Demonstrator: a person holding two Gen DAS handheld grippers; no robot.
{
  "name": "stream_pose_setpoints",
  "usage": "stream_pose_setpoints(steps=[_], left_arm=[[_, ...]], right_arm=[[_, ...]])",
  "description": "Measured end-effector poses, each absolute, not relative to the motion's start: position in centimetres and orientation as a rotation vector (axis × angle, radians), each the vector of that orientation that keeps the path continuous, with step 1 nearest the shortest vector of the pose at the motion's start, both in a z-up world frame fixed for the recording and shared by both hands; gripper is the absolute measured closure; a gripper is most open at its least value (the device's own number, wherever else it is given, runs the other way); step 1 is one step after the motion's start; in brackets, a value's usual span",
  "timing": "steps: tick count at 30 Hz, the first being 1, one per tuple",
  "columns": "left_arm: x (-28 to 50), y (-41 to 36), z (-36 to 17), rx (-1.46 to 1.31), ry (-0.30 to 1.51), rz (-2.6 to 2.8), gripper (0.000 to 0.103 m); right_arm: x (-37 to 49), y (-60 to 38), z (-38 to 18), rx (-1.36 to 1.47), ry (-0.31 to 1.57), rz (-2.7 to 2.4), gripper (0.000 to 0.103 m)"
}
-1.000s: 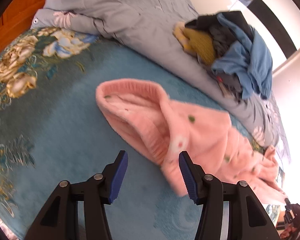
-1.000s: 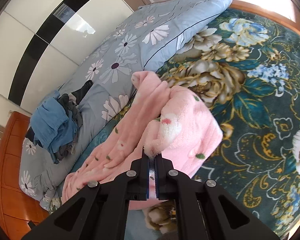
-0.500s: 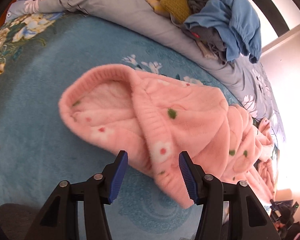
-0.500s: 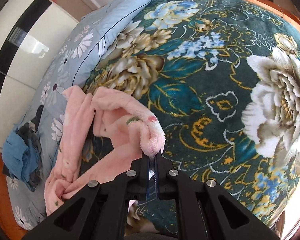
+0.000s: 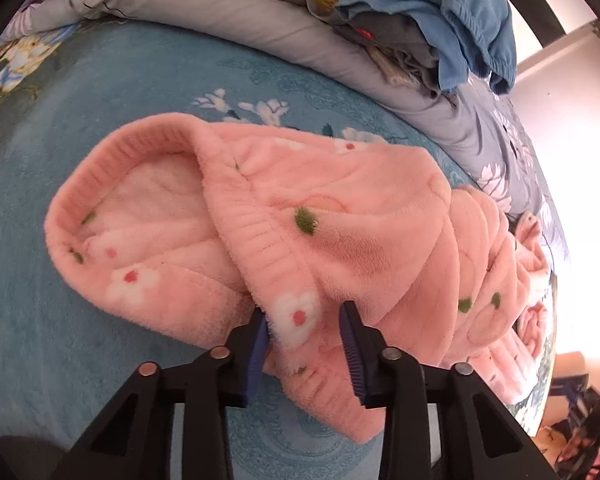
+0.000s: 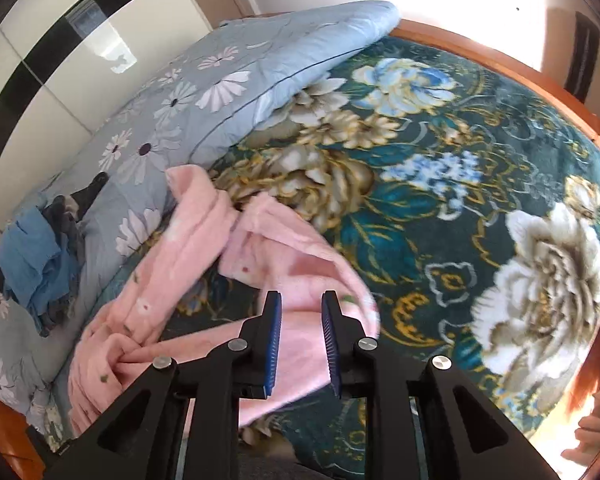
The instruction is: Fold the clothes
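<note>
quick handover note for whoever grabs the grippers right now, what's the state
Left gripper: jaws open around the ribbed edge of the pink garment, not clamped.
Right gripper: open, empty, over the garment's other end.
Garment lies crumpled on the floral blanket, one end opened out, the other twisted and bunched.
Pile of clothes waits on the grey quilt.
Done: nothing folded yet.
Left: close left on the edge, regrip with right, spread flat, fold, then the pile.
</note>
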State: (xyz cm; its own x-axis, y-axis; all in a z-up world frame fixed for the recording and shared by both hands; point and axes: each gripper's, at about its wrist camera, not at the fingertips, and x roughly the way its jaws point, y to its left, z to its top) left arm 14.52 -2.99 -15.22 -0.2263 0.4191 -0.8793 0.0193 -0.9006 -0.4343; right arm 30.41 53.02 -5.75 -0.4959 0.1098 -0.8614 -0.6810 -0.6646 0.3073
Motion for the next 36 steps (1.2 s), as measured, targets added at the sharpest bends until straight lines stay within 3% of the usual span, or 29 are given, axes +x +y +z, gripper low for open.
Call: stream_pose_setpoints(steps=[4, 6, 12, 17, 22, 23, 24, 25, 31, 36], left_arm=[[14.1, -3.3, -16.0, -1.788, -0.557, 2.198, 0.080], [14.0, -3.3, -16.0, -1.775, -0.570, 2.196, 0.092], [12.5, -4.1, -13.8, -1.664, -0.630, 2.238, 0.095], [9.7, -7.5, -9.3, -1.477, -0.788, 2.339, 0.095], [5.1, -11.0, -5.6, -1.346, -0.880, 2.415, 0.096], [4.3, -11.3, -5.1, -1.329, -0.889, 2.425, 0.096], [3.5, -11.7, -4.6, -1.313, -0.898, 2.434, 0.096], [2.9, -12.0, -4.0, -1.291, -0.910, 2.442, 0.096], [-0.6, -13.7, -3.9, -1.292, -0.941, 2.477, 0.096], [-3.5, -15.1, -4.0, -1.305, -0.961, 2.506, 0.096]], right_arm=[[23.7, 51.9, -7.8, -1.248, 0.986, 2.267, 0.082], [20.8, 51.5, -9.5, -1.284, 1.067, 2.258, 0.082], [16.5, 51.1, -14.5, -1.326, 1.265, 2.115, 0.081], [15.2, 50.9, -15.9, -1.304, 1.370, 2.084, 0.081], [13.6, 50.8, -15.8, -1.313, 1.358, 2.101, 0.081], [13.4, 50.7, -15.6, -1.313, 1.351, 2.107, 0.084], [13.2, 50.7, -15.4, -1.312, 1.344, 2.113, 0.099], [13.0, 50.6, -14.9, -1.298, 1.330, 2.139, 0.102], [12.6, 51.7, -8.7, -1.082, 1.272, 2.337, 0.103], [10.7, 51.5, -8.4, -1.178, 1.180, 2.361, 0.103]])
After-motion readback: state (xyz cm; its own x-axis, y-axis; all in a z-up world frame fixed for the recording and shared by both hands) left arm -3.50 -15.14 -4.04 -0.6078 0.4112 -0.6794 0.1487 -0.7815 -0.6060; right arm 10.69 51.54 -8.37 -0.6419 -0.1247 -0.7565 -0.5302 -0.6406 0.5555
